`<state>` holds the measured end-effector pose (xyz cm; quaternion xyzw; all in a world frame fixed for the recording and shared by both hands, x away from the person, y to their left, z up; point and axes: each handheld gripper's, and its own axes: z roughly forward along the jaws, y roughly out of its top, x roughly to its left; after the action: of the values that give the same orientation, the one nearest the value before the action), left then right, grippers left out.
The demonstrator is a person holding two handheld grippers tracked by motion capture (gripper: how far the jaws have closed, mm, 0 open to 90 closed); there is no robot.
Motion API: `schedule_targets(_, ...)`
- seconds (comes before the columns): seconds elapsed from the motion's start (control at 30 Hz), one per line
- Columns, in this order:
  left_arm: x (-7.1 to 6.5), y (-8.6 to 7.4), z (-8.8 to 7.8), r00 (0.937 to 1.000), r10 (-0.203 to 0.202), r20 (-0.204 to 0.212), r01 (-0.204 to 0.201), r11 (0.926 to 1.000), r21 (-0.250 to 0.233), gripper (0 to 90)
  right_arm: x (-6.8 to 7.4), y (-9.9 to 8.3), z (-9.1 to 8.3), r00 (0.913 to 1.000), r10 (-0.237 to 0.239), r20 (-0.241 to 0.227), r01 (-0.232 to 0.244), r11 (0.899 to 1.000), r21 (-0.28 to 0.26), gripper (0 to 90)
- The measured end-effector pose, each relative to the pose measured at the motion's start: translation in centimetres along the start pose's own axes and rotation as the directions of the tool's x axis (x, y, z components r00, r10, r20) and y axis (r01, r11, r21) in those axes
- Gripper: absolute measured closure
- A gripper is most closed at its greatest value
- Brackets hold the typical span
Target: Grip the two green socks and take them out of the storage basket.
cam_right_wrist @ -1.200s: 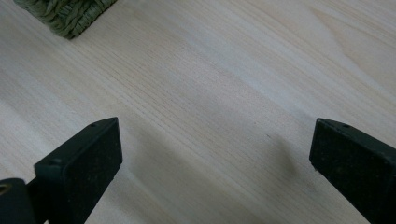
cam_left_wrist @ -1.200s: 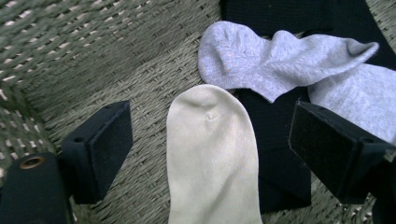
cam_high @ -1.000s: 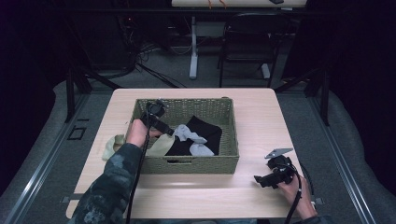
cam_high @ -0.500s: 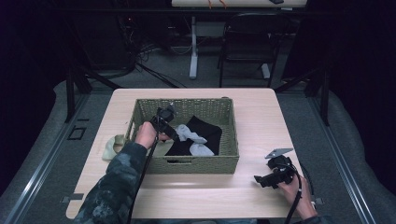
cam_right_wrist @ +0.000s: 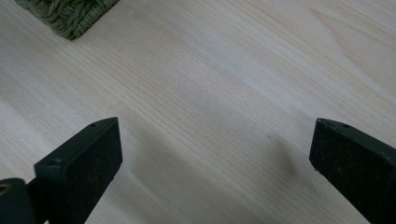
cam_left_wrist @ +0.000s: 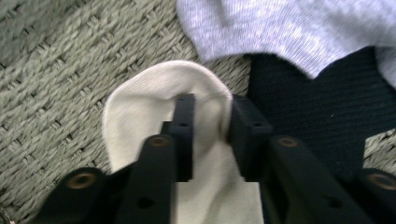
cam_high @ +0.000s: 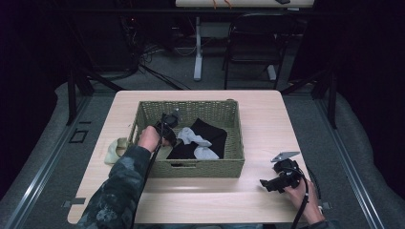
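In the left gripper view, a cream sock (cam_left_wrist: pixel 140 121) lies on the woven floor of the green wicker basket (cam_high: pixel 191 169). My left gripper (cam_left_wrist: pixel 210 109) has just been closing and now pinches a fold of that sock between its pads. A grey sock (cam_left_wrist: pixel 289 32) and a black garment (cam_left_wrist: pixel 327 102) lie right beside it. From above, the left gripper (cam_high: pixel 168 131) reaches down into the basket's left half, next to the grey sock (cam_high: pixel 193 138) and the black garment (cam_high: pixel 210 133). My right gripper (cam_high: pixel 270 183) rests open at the table's front right, its jaws (cam_right_wrist: pixel 215 158) wide over bare wood.
Another cream sock (cam_high: pixel 114 149) lies on the wooden table (cam_high: pixel 200 200) just left of the basket. A corner of the basket (cam_right_wrist: pixel 70 16) shows ahead of the right gripper. Chairs and cables stand on the dark floor beyond the table.
The left hand moved right and down, deeper into the basket, and its gripper now sits on the cream sock. The right hand stayed still.
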<state>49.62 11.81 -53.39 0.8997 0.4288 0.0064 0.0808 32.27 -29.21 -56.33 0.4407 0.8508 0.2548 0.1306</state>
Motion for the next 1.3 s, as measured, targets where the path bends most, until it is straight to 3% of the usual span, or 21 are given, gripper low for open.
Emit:
schedule_targets(0.1,0.0,-0.2,-0.2,1.0000,0.006,0.000,-0.006,1.0000,-0.006,87.2,0.0,0.0,0.0,1.0000,0.000,0.000,0.000,1.000,0.001,1.7)
schedule_targets(0.47,0.1,-1.3,-3.7,0.9996,0.020,-0.018,-0.022,0.9937,-0.110,88.4,0.0,0.0,0.0,1.0000,0.000,0.000,0.000,1.000,0.002,1.7)
schedule_targets(0.73,0.3,-2.6,-7.7,0.9991,0.023,-0.035,-0.030,0.9762,-0.215,88.4,0.0,0.0,0.0,1.0000,-0.004,0.003,0.004,1.000,0.007,1.7)
schedule_targets(1.0,0.5,-3.3,-10.8,0.9982,0.026,-0.054,-0.039,0.9653,-0.258,88.4,0.0,0.0,0.0,1.0000,0.003,-0.005,-0.003,1.000,0.003,1.7)
schedule_targets(1.23,0.5,-3.9,-14.1,0.9965,0.033,-0.077,-0.055,0.9501,-0.307,88.4,0.0,0.0,0.0,1.0000,0.002,-0.004,-0.002,1.000,0.013,1.7)
schedule_targets(1.3,0.5,-4.0,-14.8,0.9960,0.034,-0.083,-0.058,0.9493,-0.309,88.4,0.0,0.0,0.1,1.0000,0.004,-0.002,-0.004,1.000,0.010,1.7)
